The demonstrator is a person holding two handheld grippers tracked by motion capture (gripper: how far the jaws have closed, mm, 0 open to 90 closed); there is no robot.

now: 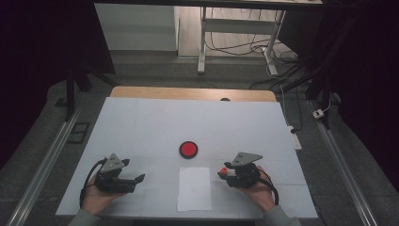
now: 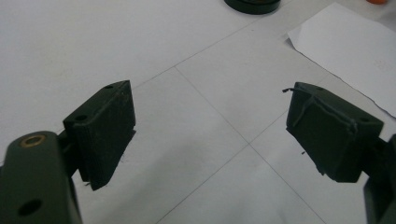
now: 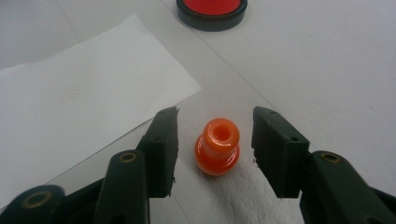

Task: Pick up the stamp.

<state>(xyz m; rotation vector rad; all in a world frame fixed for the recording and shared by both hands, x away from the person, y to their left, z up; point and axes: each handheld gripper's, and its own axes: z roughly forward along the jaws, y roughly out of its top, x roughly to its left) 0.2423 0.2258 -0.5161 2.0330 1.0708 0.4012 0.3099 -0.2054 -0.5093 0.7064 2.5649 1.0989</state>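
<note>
Now the small orange knob, standing upright on the table beside the white paper, is being bracketed by the right gripper, whose still-parted jaws are best being closed evenly about it.

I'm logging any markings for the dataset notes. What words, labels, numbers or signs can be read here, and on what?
None can be read.
Paper sheet: only a faint grey smudge near its middle, too blurred to read.
Orange piece between the right gripper jaws: no marking shows.
Red disc: plain red top, black rim.
Left gripper pads: no lettering.
</note>
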